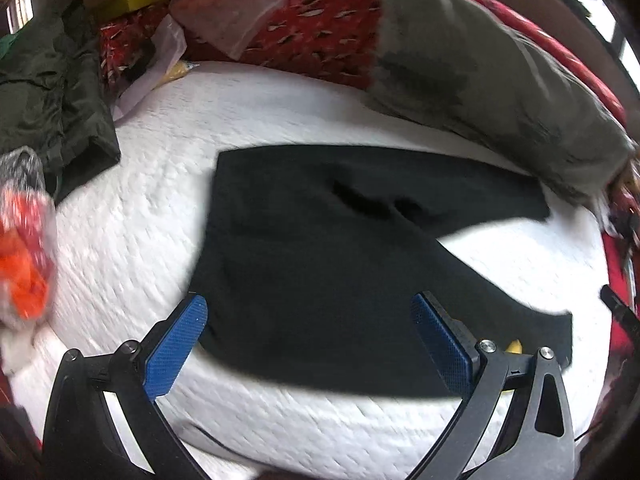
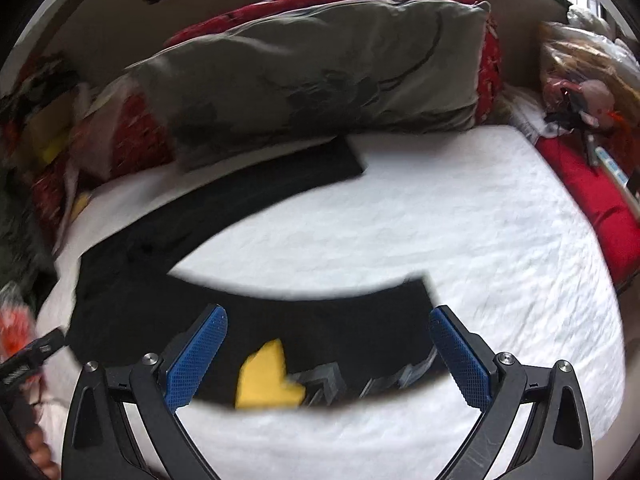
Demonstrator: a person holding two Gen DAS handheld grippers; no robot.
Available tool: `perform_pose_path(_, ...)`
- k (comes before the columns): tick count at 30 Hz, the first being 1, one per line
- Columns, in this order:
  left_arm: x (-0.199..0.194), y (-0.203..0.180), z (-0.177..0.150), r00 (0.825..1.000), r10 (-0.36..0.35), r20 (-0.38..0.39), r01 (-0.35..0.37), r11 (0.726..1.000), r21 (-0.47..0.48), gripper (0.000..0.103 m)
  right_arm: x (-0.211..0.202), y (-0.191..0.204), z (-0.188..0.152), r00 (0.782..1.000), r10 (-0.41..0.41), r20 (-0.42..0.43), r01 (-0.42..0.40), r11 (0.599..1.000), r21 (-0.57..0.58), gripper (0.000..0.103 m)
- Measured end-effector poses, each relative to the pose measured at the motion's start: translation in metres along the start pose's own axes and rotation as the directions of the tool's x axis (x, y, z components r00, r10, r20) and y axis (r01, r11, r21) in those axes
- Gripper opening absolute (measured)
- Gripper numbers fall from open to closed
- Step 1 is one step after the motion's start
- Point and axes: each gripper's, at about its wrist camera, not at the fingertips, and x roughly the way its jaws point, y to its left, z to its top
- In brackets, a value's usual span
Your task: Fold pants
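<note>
Black pants (image 1: 320,248) are lying spread flat on the white bed (image 1: 132,216), filling the frame's centre, legs splayed toward the right. The left hand-held gripper (image 1: 308,320) and right hand-held gripper (image 2: 328,336) are hovering above, both released, grasping nothing.

Left gripper (image 1: 310,316) and right gripper (image 2: 328,332) — jaws spread wide.

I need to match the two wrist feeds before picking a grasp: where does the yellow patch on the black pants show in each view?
Left wrist: yellow patch is a sliver at lower right, behind the left gripper's right finger.
Right wrist: yellow patch lies bottom centre, on the near pant leg between the open fingers.
Shared landmark: grey floral pillow behind the black pants.
</note>
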Motion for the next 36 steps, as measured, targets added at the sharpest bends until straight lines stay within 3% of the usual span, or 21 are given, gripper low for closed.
perform_pose_path(6, 0.048, 0.046, 0.059, 0.995, 0.014, -0.096, -0.018, 0.999, -0.046, 0.102, 0.058, -0.021, 0.075, 0.999, -0.038, -0.019, 0.037, 0.999, -0.023, 0.102)
perform_pose_path(10, 0.084, 0.084, 0.087, 0.986, -0.041, -0.162, 0.013, 0.985, -0.172, 0.102, 0.108, -0.033, 0.112, 0.997, -0.026, -0.068, 0.029, 0.999, 0.031, 0.102)
perform_pose_path(15, 0.122, 0.129, 0.103, 0.971, -0.134, -0.197, 0.051, 0.925, -0.377, 0.102, 0.17, -0.039, 0.144, 0.991, 0.009, -0.136, 0.003, 0.996, 0.084, 0.102)
perform_pose_path(17, 0.132, 0.134, 0.104, 0.963, -0.163, -0.216, 0.061, 0.909, -0.412, 0.102, 0.188, -0.036, 0.152, 0.989, 0.015, -0.148, -0.003, 0.997, 0.08, 0.102)
perform_pose_path(19, 0.142, 0.133, 0.104, 0.954, -0.186, -0.233, 0.077, 0.908, -0.412, 0.1, 0.203, -0.033, 0.159, 0.987, 0.012, -0.161, -0.002, 0.998, 0.063, 0.102)
perform_pose_path(25, 0.161, 0.106, 0.103, 0.946, -0.163, -0.281, 0.084, 0.958, -0.276, 0.1, 0.249, -0.023, 0.168, 0.97, 0.054, -0.239, -0.05, 0.999, 0.022, 0.101)
perform_pose_path(27, 0.168, 0.098, 0.104, 0.941, -0.156, -0.299, 0.078, 0.963, -0.257, 0.092, 0.261, -0.019, 0.168, 0.963, 0.031, -0.268, -0.035, 0.999, -0.012, 0.098)
perform_pose_path(28, 0.169, 0.092, 0.105, 0.943, -0.137, -0.305, 0.065, 0.97, -0.236, 0.089, 0.263, -0.017, 0.167, 0.963, 0.012, -0.268, -0.021, 0.999, -0.033, 0.092)
perform_pose_path(29, 0.168, 0.087, 0.107, 0.946, -0.117, -0.301, 0.052, 0.975, -0.215, 0.075, 0.262, -0.014, 0.167, 0.969, -0.018, -0.245, 0.001, 0.998, -0.066, 0.086)
perform_pose_path(30, 0.167, 0.084, 0.108, 0.948, -0.105, -0.301, 0.043, 0.978, -0.205, 0.05, 0.259, -0.012, 0.166, 0.972, -0.024, -0.232, 0.006, 0.997, -0.077, 0.068)
perform_pose_path(31, 0.167, 0.081, 0.11, 0.943, -0.11, -0.315, 0.042, 0.976, -0.214, 0.033, 0.256, -0.012, 0.166, 0.976, -0.019, -0.218, 0.001, 0.997, -0.082, 0.039)
perform_pose_path(32, 0.168, 0.083, 0.113, 0.94, -0.111, -0.324, 0.036, 0.973, -0.229, 0.026, 0.251, -0.013, 0.166, 0.979, -0.007, -0.206, -0.01, 0.997, -0.083, 0.021)
perform_pose_path(33, 0.166, 0.083, 0.115, 0.939, -0.11, -0.325, 0.028, 0.969, -0.246, 0.024, 0.248, -0.016, 0.166, 0.978, 0.009, -0.207, -0.026, 0.997, -0.077, 0.009)
perform_pose_path(36, 0.15, 0.086, 0.119, 0.949, -0.11, -0.295, 0.026, 0.961, -0.275, 0.022, 0.235, -0.027, 0.166, 0.98, 0.045, -0.193, -0.056, 0.997, -0.054, 0.006)
